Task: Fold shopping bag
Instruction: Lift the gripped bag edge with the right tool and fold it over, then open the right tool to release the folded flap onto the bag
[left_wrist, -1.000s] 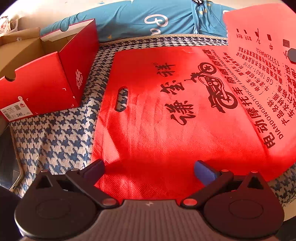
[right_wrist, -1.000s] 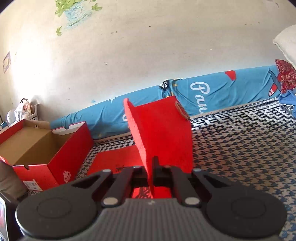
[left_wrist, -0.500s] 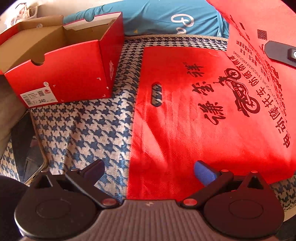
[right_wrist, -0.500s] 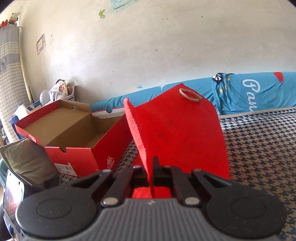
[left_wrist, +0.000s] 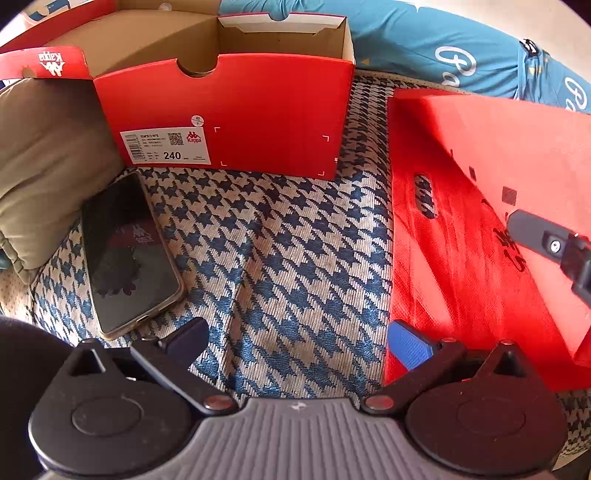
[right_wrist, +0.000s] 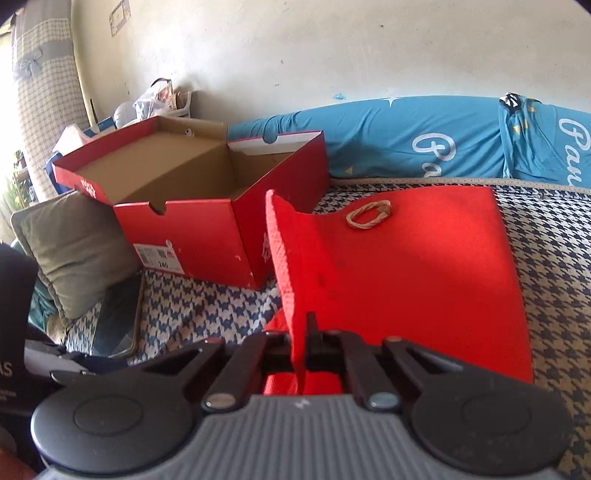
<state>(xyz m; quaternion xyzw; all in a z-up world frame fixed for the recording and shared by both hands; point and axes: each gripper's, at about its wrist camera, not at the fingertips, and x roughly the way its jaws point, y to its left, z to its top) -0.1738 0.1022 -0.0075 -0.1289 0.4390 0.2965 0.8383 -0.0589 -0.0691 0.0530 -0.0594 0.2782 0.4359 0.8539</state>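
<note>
left hand-held gripper (left_wrist: 297, 341) swung left; bag (left_wrist: 461, 236) now at its right.

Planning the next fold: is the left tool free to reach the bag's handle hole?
Probably yes: the left tool is open, and bare bedspread leads to the handle hole, still uncovered by the raised flap.

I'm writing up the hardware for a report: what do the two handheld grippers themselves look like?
Both share one design: a grey ribbed body, two round black discs and black linkage arms with silvery or reddish pivot pins. The left gripper has one blue ribbed fingertip pad and a dark one. The right gripper has thin black fingers. No cables, hands or sleeves are clearly visible.
</note>
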